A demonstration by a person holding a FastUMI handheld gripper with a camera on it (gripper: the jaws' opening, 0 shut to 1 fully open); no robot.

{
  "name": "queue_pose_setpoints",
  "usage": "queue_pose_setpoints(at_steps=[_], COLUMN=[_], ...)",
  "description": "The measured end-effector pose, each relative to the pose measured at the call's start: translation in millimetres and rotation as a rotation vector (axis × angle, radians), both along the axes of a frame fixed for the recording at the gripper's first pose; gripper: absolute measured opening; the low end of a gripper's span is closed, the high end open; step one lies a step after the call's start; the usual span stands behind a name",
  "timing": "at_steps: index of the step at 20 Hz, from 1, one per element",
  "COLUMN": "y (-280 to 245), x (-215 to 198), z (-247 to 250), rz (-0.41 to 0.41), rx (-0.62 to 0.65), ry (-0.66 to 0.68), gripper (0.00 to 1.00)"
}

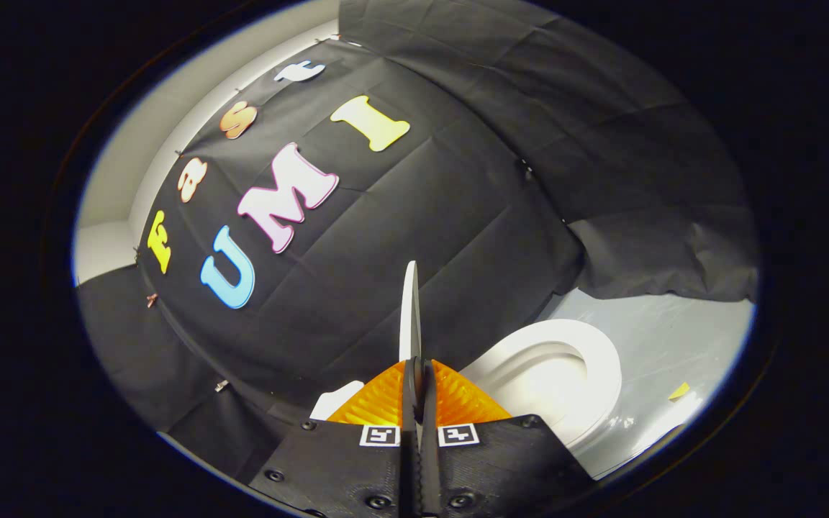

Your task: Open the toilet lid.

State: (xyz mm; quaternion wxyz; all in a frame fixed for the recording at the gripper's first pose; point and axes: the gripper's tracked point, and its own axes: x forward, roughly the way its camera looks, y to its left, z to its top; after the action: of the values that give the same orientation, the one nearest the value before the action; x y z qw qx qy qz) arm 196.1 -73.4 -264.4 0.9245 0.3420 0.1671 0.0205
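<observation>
My tongs were clamped on the thin edge of the toilet lid, which stood raised edge-on between the fingers, above the open toilet seat just beside them.

The toilet lid stands edge-on, a thin white sliver rising at twelve o'clock from the gripper; its lower end is swallowed between the jaws, which stand pressed together on it, so its hinge is hidden. The gripper's body covers the near part of the toilet seat and bowl. A white corner peeks out at ten o'clock, too cut off to name. On the floor, a small yellow scrap is too small to identify.
</observation>
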Motion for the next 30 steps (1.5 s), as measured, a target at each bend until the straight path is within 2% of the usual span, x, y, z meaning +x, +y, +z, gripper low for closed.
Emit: queue_pose_setpoints(at_steps=[9, 21, 30], y=[97, 235, 310], x=[0, -5, -11], z=[55, 71, 61], rz=[0.076, 0.182, 0.246], rx=[-0.286, -0.703, -0.806], ry=[-0.055, -0.116, -0.159], gripper=[0.05, 0.05, 0.05])
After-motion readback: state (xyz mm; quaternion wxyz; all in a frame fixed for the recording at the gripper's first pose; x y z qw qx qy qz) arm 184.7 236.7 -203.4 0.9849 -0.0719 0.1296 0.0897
